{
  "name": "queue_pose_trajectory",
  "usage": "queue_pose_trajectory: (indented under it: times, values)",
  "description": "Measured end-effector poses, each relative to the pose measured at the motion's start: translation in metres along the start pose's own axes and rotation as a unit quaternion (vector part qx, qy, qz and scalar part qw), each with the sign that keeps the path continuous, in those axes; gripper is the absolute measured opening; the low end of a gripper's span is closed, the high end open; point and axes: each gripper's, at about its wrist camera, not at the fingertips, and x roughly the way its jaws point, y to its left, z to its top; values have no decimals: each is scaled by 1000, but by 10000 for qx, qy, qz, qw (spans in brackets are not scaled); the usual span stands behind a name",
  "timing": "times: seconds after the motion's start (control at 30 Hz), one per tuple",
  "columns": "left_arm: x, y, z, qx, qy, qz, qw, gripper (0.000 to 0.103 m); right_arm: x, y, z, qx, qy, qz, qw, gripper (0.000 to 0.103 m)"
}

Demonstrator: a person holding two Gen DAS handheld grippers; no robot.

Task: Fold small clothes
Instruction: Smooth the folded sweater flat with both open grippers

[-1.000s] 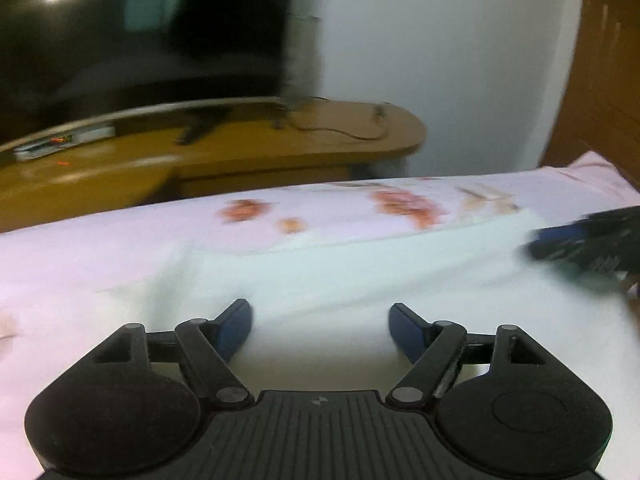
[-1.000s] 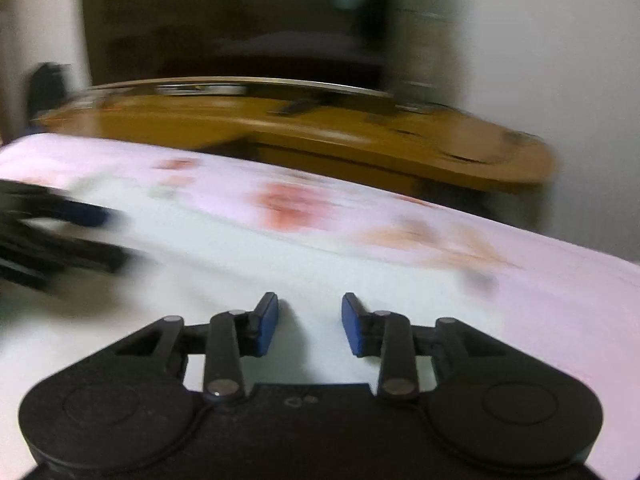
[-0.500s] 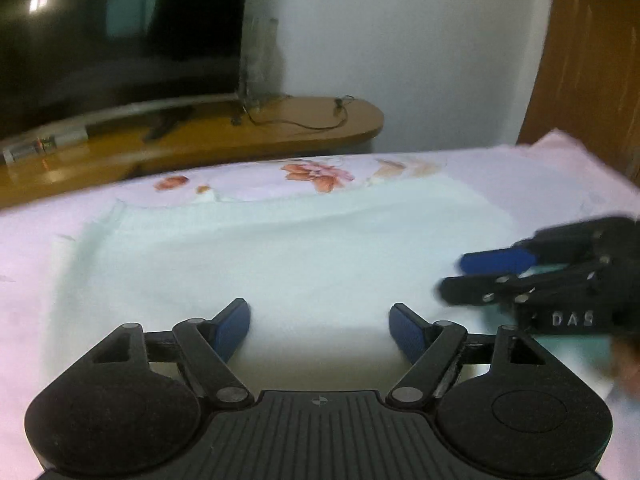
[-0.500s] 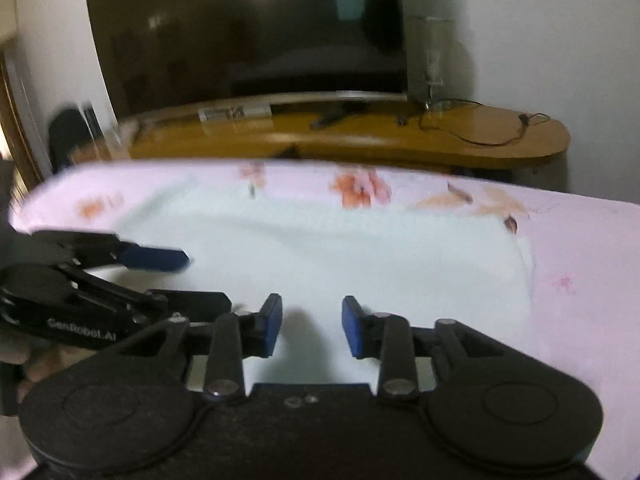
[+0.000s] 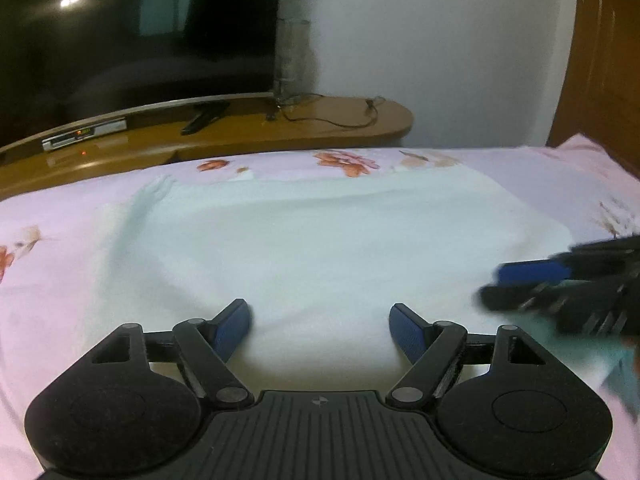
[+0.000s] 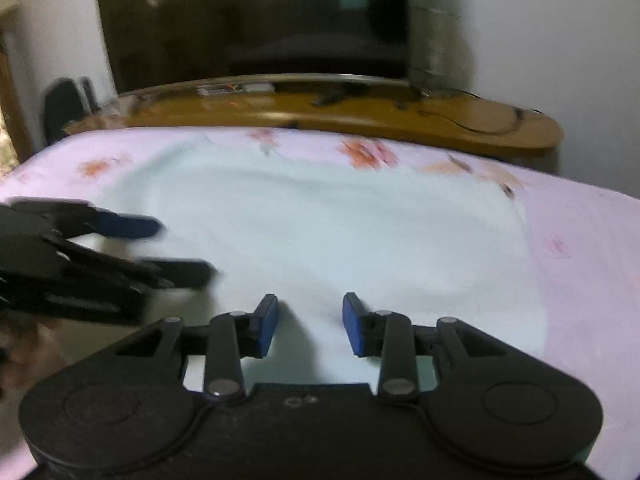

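left gripper (image 5: 320,326) above pale cloth (image 5: 320,248)

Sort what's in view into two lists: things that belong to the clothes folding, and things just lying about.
Part of the job:
- pale green cloth spread flat on the bed
- left gripper, open above the cloth
- right gripper, open above the cloth

Just lying about:
- flowered pink sheet
- television
- wooden stand
- set-top box
- cable
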Motion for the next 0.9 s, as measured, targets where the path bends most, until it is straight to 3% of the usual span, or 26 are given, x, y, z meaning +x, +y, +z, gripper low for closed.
queue_pose_trajectory:
  times: [0.1, 0.17, 0.23, 0.33, 0.43, 0.47, 0.5, 0.53, 0.6, 0.67, 0.8, 0.9]
  values:
    - [-17, 22, -5, 42, 60, 259, 9996, 77, -15, -37, -5, 707, -2, 60, 9975, 15]
    - [-35, 36, -8, -219, 2, 356, 9991, 77, -31, -48, -11, 759, 90, -171, 9969, 18]
    - [-47, 33, -11, -485, -124, 430, 9978, 77, -50, -49, -14, 898, -17, -193, 9958, 28]
    - [-59, 0, -19, -608, -247, 304, 9974, 77, -58, -22, -11, 1100, -209, 409, 9929, 28]
    - [-63, -42, -30, -337, -108, 170, 9992, 76, -51, 23, -15, 728, -172, 434, 9963, 24]
    - [-60, -47, -35, -392, 31, 236, 9989, 76, -48, 31, -20, 741, -145, 375, 9964, 24]
    - [-53, -47, -39, -554, 175, 246, 9980, 77, -47, 35, -24, 812, -84, 221, 9964, 14]
    - [-48, -44, -45, -680, 231, 208, 9972, 77, -42, 34, -29, 953, 12, 119, 9954, 12]
    - [-48, -49, -50, -324, 181, 320, 9988, 77, -41, 27, -39, 1230, 69, 207, 9922, 13]
    - [-54, -49, -55, -33, 190, 430, 9989, 77, -46, 28, -45, 1014, 24, 209, 9946, 13]
    - [-79, -15, -70, -328, 168, 575, 9977, 77, -67, 9, -51, 749, 6, -449, 9962, 16]
    - [-90, 2, -78, -362, 139, 628, 9973, 77, -91, -31, -67, 1173, -89, -708, 9905, 13]
